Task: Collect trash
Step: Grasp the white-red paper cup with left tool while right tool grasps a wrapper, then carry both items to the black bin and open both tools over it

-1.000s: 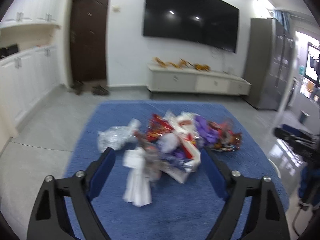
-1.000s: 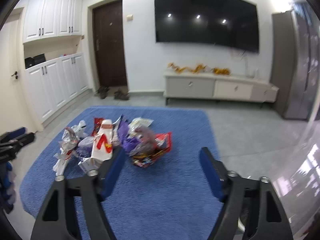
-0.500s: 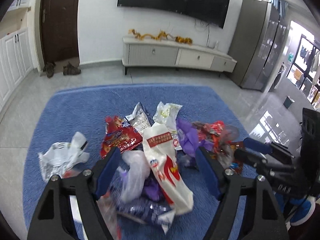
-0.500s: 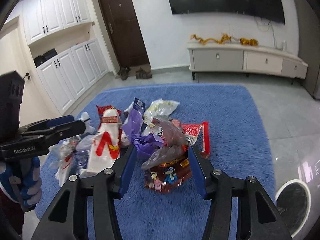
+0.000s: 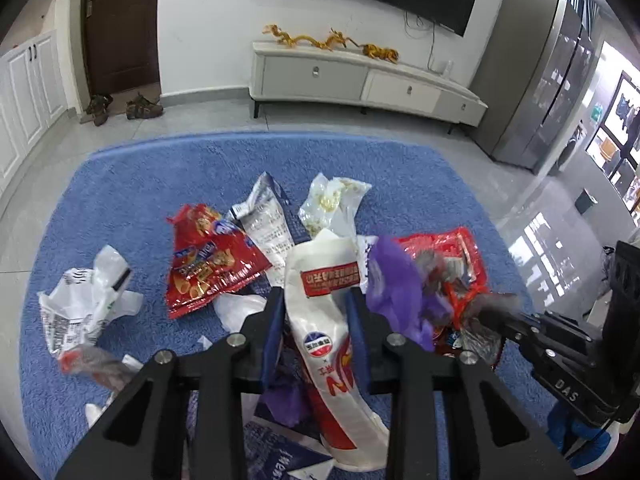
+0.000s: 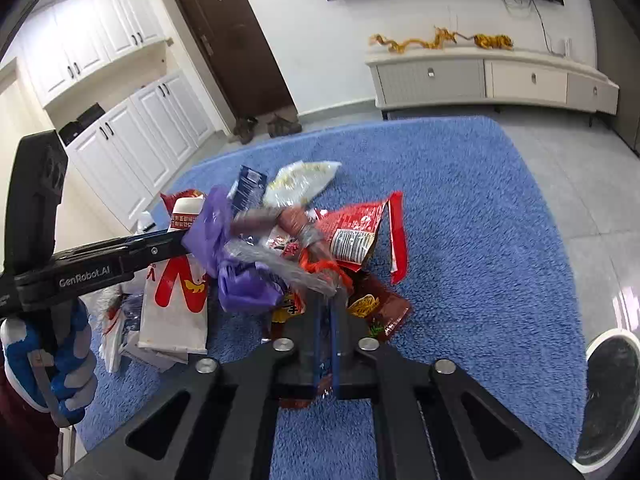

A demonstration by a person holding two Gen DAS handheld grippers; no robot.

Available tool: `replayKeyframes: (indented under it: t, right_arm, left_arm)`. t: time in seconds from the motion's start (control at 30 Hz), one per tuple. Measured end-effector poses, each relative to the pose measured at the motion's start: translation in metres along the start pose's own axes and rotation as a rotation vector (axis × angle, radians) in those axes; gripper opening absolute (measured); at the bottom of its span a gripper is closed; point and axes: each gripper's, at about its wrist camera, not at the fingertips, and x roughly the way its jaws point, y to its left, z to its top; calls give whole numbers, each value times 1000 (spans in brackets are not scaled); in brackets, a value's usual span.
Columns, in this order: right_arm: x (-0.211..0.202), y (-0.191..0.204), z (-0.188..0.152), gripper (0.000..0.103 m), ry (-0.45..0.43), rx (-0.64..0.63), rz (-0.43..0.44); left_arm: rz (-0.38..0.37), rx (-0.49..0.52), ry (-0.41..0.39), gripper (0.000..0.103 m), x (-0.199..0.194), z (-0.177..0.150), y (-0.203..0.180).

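A pile of trash lies on a blue rug (image 5: 132,184) spread over the tiled floor (image 6: 580,184). The left gripper (image 5: 316,304) points down at the pile, and its jaws are closing, one on each side of a white bag (image 5: 328,300) with red print that lies along the gap between them; both jaws touch the bag's edges. The right gripper (image 6: 325,312) has its jaws almost fully together, pinching a crumpled clear wrapper (image 6: 288,268) at the near edge of the pile. A purple bag (image 6: 240,276) rests just left of that wrapper, between the two grippers. A red snack bag (image 5: 208,256) lies flat to the left of the white bag, and a crumpled white plastic bag (image 5: 84,300) sits apart at the rug's left side. A gloved hand (image 6: 52,364) holds the left gripper's handle. A low white cabinet (image 5: 360,80) stands against the far wall.
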Motion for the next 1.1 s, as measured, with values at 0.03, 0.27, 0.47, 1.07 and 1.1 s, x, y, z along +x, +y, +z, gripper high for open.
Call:
replayKeyframes:
  t: [0.03,0.27,0.47,1.07,1.1]
  right_arm:
    - [-4,1,0,1,-12,-8,3]
    - [-44,13,0,0,-98,-43,36]
    - [-79,13,-3,0,-173,-43,47]
    - [-218,-180,-79,0,-290,236,-375]
    - [-220,-192,-84,0,-283,254,-395]
  left_arm:
    - [3,-4,-15,29,-6,0,-1]
    - [28,0,-110,29,-56,1,-12]
    - [26,36,-174,29,-94,1,-36]
    - [-332,335,-87,29,-40,17,-302]
    - [-356,348,-69,29,-29,16,-322]
